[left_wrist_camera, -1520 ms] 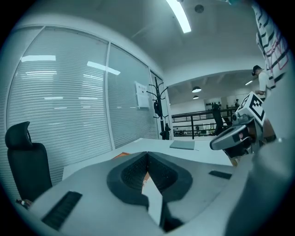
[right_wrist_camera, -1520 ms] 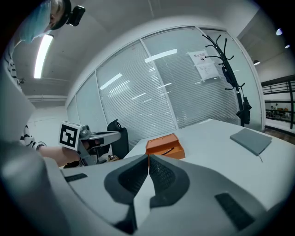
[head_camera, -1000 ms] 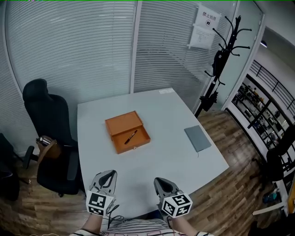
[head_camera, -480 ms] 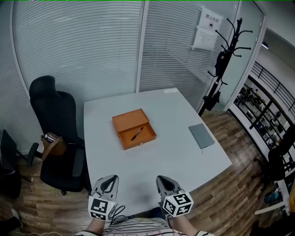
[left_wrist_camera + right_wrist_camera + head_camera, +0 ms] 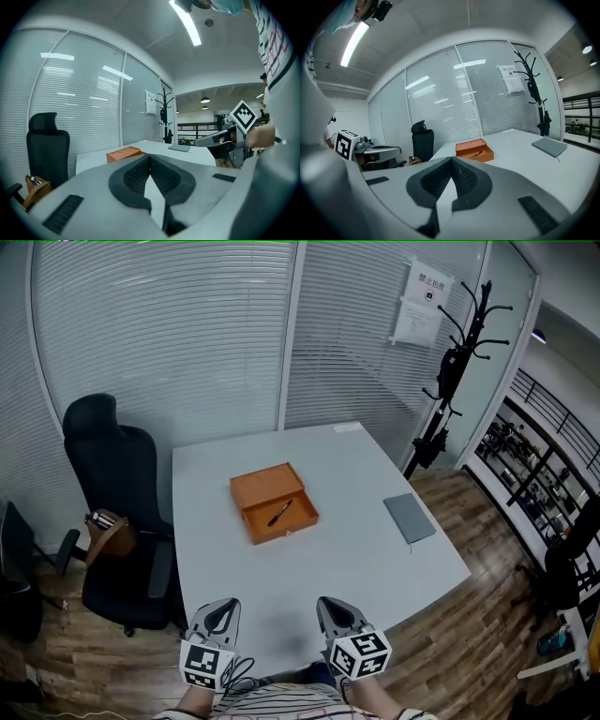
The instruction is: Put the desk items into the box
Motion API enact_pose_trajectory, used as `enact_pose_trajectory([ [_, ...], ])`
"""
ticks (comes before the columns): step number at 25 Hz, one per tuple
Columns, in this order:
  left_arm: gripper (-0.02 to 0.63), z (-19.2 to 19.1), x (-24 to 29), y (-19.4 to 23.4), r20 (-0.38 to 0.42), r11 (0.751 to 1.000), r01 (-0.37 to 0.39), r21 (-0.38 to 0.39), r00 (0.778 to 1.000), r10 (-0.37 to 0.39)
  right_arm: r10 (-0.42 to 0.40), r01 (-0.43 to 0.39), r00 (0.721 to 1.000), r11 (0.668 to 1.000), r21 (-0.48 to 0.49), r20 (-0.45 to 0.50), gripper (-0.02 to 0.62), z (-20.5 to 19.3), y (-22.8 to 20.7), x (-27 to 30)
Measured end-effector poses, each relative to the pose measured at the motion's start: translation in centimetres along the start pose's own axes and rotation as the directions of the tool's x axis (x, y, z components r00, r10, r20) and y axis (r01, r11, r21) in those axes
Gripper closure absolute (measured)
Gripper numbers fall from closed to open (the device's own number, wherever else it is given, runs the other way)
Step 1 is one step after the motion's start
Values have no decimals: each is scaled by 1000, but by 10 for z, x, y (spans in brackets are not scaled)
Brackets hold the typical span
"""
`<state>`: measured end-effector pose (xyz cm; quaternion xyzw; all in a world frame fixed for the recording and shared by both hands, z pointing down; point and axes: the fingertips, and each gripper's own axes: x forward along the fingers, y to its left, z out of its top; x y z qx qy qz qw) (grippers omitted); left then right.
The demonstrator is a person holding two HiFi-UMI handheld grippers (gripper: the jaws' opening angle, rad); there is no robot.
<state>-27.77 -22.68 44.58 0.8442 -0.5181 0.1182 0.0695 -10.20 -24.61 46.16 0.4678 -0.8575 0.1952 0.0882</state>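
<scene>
A white table (image 5: 349, 470) stands in a glass-walled office, with closed blinds behind it. My left gripper (image 5: 221, 604) and my right gripper (image 5: 328, 602) hang side by side at the table's near edge, apart from each other and pointing across the top. On both, the fingers are closed tip to tip with nothing held between them. Each gripper view shows the ribbed pads meeting at the front.

Well ahead of the fingers, near the middle of the table and a little toward its left edge, sits the orange box (image 5: 284, 532). It is open, with its lid laid back toward the far edge. A dark pen (image 5: 279, 513) lies slantwise inside it.

A grey notebook (image 5: 410, 518) lies flat by the right edge, well apart from the box and not in it.

A black chair (image 5: 111, 512) stands just off the left edge, with a small brown thing on its arm that I cannot make out. A black coat stand (image 5: 452, 367) rises beyond the far right corner, next to paper notices on the glass.
</scene>
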Motion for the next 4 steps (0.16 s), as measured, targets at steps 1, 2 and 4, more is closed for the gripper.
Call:
enact_pose_trajectory([
  [1, 583, 0, 0, 0, -2, 1000, 0, 0, 1000, 0, 1, -1, 1000, 1000, -1, -1, 571, 0, 0, 0],
  [2, 583, 0, 0, 0, -3, 1000, 1, 1, 1000, -1, 2, -2, 1000, 1000, -1, -2, 571, 1, 1, 0],
  [4, 583, 1, 0, 0, -5, 1000, 1, 3, 1000, -1, 4, -4, 1000, 1000, 0, -4, 571, 2, 2, -1],
])
